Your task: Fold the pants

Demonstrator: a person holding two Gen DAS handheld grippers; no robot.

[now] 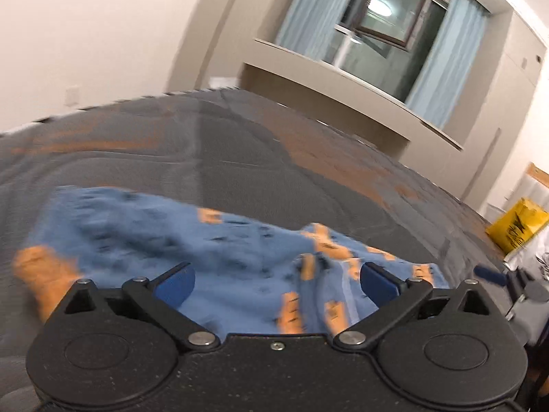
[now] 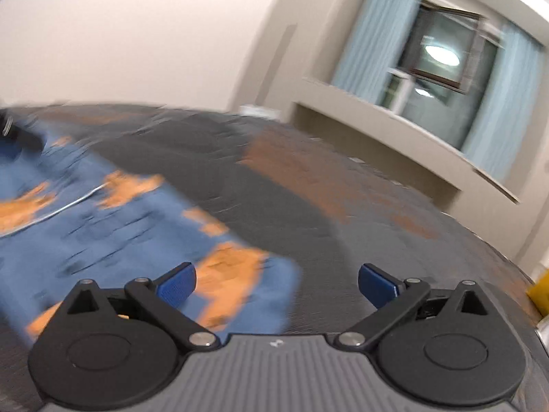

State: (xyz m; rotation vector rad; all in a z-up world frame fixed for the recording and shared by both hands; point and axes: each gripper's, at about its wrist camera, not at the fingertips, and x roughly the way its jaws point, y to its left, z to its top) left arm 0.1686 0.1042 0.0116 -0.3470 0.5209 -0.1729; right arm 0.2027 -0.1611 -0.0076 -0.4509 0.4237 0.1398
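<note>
While the grey bed (image 1: pixel 240 158) fills both views, our blue pants (image 1: pixel 212 254) lie bunched near us, long axis left to right; left gripper (image 1: pixel 276 283) over their middle, right gripper (image 2: pixel 277 283) off their right end, both wide, empty.

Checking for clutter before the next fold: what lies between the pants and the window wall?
Only bare dark bedspread beyond the pants, up to the window, in both wrist views.
</note>
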